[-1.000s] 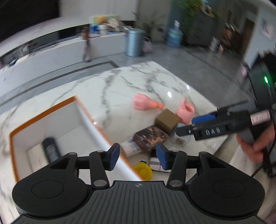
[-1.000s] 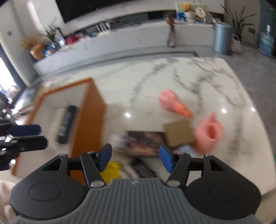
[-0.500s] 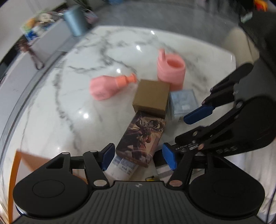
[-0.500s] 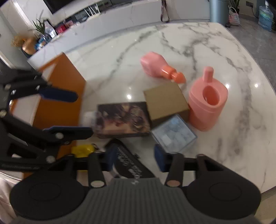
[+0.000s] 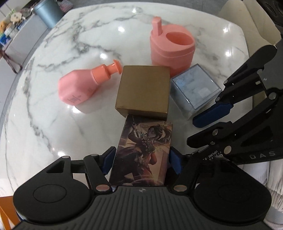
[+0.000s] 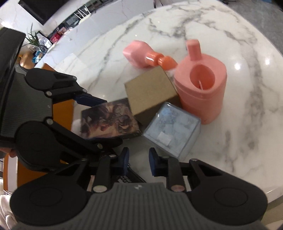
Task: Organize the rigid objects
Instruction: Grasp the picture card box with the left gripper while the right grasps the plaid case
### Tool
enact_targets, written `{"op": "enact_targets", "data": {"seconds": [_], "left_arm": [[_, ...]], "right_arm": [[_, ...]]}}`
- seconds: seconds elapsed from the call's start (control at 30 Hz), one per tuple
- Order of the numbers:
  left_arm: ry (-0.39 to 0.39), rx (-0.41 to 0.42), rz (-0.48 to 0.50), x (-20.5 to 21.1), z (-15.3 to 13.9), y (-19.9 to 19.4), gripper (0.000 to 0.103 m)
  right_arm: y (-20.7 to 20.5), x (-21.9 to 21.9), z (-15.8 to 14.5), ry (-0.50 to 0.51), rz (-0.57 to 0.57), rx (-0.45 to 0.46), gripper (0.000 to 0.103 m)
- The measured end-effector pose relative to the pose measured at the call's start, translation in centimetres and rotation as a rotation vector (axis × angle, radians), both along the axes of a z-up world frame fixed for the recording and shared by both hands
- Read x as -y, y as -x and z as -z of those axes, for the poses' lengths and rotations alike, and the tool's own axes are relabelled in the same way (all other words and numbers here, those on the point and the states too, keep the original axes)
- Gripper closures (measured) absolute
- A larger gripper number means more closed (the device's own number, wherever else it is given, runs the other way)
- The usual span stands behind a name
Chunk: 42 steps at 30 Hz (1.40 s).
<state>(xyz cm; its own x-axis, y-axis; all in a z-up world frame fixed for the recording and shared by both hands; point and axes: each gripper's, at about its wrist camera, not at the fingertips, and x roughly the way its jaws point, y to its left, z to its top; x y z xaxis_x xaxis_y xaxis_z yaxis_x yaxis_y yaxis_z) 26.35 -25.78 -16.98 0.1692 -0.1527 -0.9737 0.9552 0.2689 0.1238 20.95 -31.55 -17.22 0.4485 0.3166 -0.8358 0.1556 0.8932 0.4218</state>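
Note:
An illustrated card box (image 5: pixel 144 150) lies on the marble table (image 5: pixel 53 115); it also shows in the right wrist view (image 6: pixel 109 120). My left gripper (image 5: pixel 141 161) is open with a blue pad on each side of the box's near end. A brown cardboard box (image 5: pixel 144 90) rests partly on it. A clear blue cube box (image 5: pixel 194 92), a pink pump bottle (image 5: pixel 83 86) lying down and a pink holder cup (image 5: pixel 172 51) stand beyond. My right gripper (image 6: pixel 137 161) is partly open above a dark item (image 6: pixel 130 177) whose shape is mostly hidden.
An orange-rimmed bin shows at the left edge of the right wrist view (image 6: pixel 61 109) and at the bottom left of the left wrist view (image 5: pixel 7 212). The table edge (image 6: pixel 272 194) runs close on the right. A grey trash can (image 5: pixel 47 12) stands beyond the table.
My left gripper has swung from the bin toward the pile and come down around the illustrated box. My right gripper has moved lower and closer to the clear cube, its jaws narrower.

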Motion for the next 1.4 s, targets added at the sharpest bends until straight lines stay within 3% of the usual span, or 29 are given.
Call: {"op": "enact_targets", "data": {"seconds": [0.3,0.53,0.6,0.67,0.83,0.9,1.13,1.4], "left_arm": [[0.003,0.045,-0.098,-1.2,-1.5,0.9,0.033],[0.028,0.108,-0.174,-3.6,-5.3,2.2,0.034],[0.038,0.119,-0.196,-3.9,-6.4,2.6,0.034],[0.059,0.121,-0.219,-4.5,-7.8,3.0,0.034],[0.108,0.102,-0.286,-6.2,-10.9,4.1,0.034],[0.128,0.085,-0.308,-7.5,-12.2,4.7,0.034],[0.158,0.071,-0.403,-11.8,-14.5,6.5,0.034],[0.148,0.058,-0.535,-16.8,-13.9,7.4,0.034]], "right_arm": [[-0.1,0.3,0.0,-0.022,0.004,0.016,0.073],[0.9,-0.8,-1.9,0.022,-0.076,0.138,0.065],[1.2,-1.3,-2.3,0.035,-0.1,0.168,0.06],[1.4,-1.8,-2.6,0.051,-0.13,0.185,0.048],[2.2,-4.6,-3.2,0.166,-0.281,0.214,0.035],[2.2,-5.9,-3.0,0.23,-0.346,0.206,0.029],[1.5,-7.8,-0.8,0.337,-0.454,0.087,0.028],[1.1,-8.7,0.2,0.414,-0.512,0.052,0.024]]}}
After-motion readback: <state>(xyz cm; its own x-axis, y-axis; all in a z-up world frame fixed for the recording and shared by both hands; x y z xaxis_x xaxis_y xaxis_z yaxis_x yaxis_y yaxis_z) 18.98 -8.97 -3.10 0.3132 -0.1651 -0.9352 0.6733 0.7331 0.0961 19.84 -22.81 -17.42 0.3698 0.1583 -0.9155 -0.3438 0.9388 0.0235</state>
